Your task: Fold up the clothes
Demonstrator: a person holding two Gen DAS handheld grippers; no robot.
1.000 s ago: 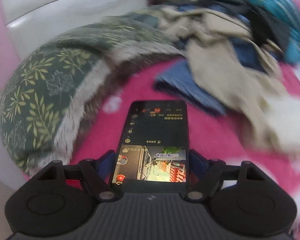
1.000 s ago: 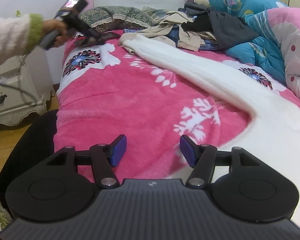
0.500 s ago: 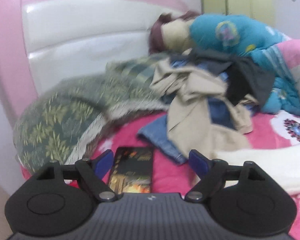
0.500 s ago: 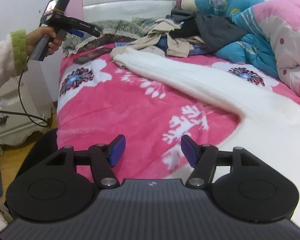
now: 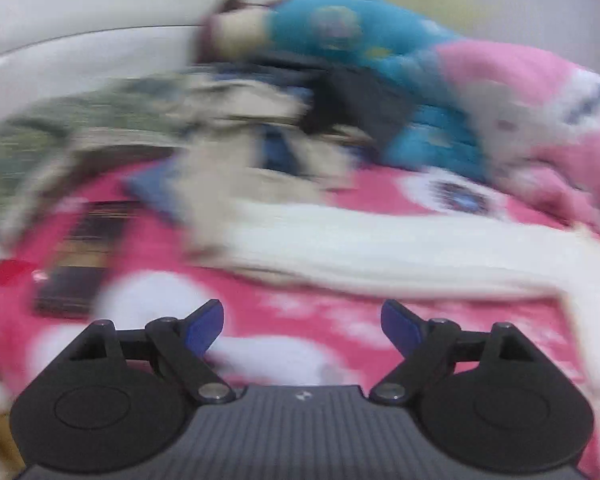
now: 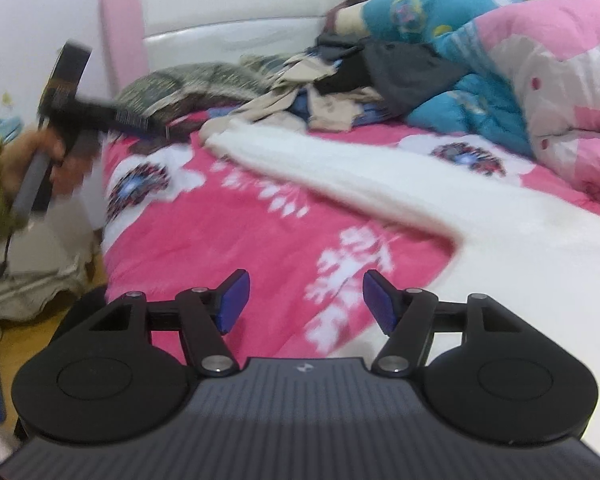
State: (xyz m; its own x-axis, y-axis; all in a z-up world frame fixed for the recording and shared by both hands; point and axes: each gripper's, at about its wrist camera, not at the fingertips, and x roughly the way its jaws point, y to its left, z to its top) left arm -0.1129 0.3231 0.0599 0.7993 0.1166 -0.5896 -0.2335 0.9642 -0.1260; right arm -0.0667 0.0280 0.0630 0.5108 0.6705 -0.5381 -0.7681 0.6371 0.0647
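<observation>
A long white fleecy garment lies spread across the pink floral blanket; one sleeve reaches toward the headboard. In the blurred left wrist view that white sleeve runs across the middle. Behind it is a heap of unfolded beige, blue and dark clothes. My left gripper hangs open and empty above the blanket. My right gripper is open and empty too, low over the blanket beside the white garment. A hand holds the left gripper near the bed's left edge.
A black phone lies flat on the blanket, left of my left gripper. A green leaf-print pillow rests against the pink and white headboard. A bulky blue and pink quilt fills the right side. The floor drops off left of the bed.
The left gripper held the phone a second ago, let it go on the blanket, then drew back and swung right. The right gripper stayed open and barely shifted.
</observation>
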